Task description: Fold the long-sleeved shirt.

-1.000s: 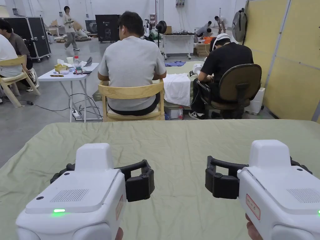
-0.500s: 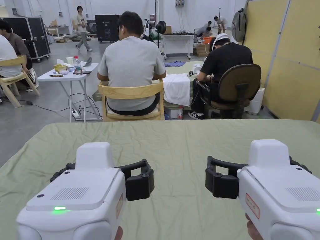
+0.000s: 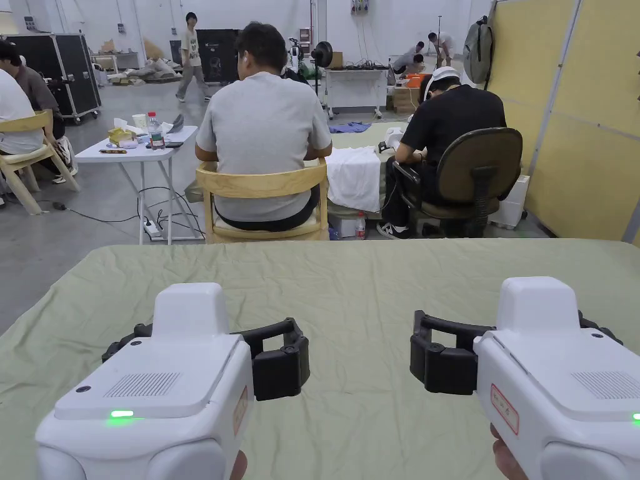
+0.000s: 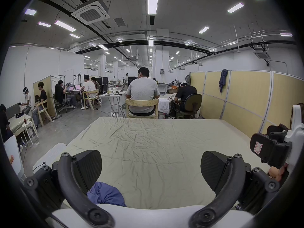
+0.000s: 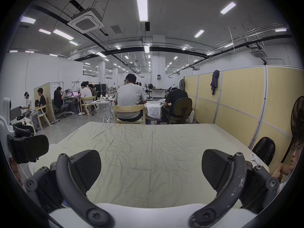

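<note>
Right now my left gripper (image 4: 151, 170) and right gripper (image 5: 151, 170) gape empty; blue shirt (image 4: 105, 196) lies bunched near-left, closest to the left one.

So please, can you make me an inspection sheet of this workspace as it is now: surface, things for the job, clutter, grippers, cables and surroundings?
Surface: table under a wrinkled green sheet.
Job's things: a bunched blue cloth at the near edge beside the left jaw, maybe the shirt; cannot tell.
Clutter: nothing seen on the sheet.
Grippers: left hand-held gripper open, holding nothing; right hand-held gripper open, holding nothing; both above the near part of the sheet.
Cables: cords and a power strip on the floor under the white side table.
Surroundings: seated people with their backs turned, wooden chair, yellow partition.
</note>
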Demonstrator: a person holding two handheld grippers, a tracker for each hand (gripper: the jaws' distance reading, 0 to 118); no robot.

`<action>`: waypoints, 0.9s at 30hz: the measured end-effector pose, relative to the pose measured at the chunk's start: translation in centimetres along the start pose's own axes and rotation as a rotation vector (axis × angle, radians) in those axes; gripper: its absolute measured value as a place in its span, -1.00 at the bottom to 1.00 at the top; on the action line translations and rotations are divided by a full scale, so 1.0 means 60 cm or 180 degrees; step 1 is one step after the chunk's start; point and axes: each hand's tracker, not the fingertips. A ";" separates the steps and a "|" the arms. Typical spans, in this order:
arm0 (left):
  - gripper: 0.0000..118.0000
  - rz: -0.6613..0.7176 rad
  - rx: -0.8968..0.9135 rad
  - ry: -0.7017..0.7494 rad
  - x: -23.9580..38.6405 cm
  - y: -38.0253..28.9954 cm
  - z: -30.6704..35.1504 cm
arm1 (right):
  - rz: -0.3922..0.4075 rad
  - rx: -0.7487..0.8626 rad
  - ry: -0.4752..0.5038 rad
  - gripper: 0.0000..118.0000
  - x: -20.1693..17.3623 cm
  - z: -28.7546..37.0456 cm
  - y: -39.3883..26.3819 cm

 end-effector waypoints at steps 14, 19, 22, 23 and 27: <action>1.00 -0.0019 -0.0001 -0.0021 0.003 0.000 0.002 | -0.0034 0.0030 0.0019 1.00 0.002 0.004 0.002; 1.00 -0.0080 0.0034 -0.0053 0.004 -0.001 0.002 | -0.0027 0.0039 -0.0012 1.00 0.003 0.002 0.000; 1.00 -0.0111 0.0085 -0.0017 0.005 0.000 0.004 | -0.0019 0.0032 -0.0004 1.00 0.002 0.001 0.000; 1.00 -0.0107 0.0101 -0.0014 0.005 0.000 0.004 | -0.0023 0.0033 0.0007 1.00 0.002 0.001 0.000; 1.00 -0.0056 0.0122 0.0014 0.001 0.003 0.003 | -0.0056 0.0035 0.0010 1.00 0.003 0.002 0.001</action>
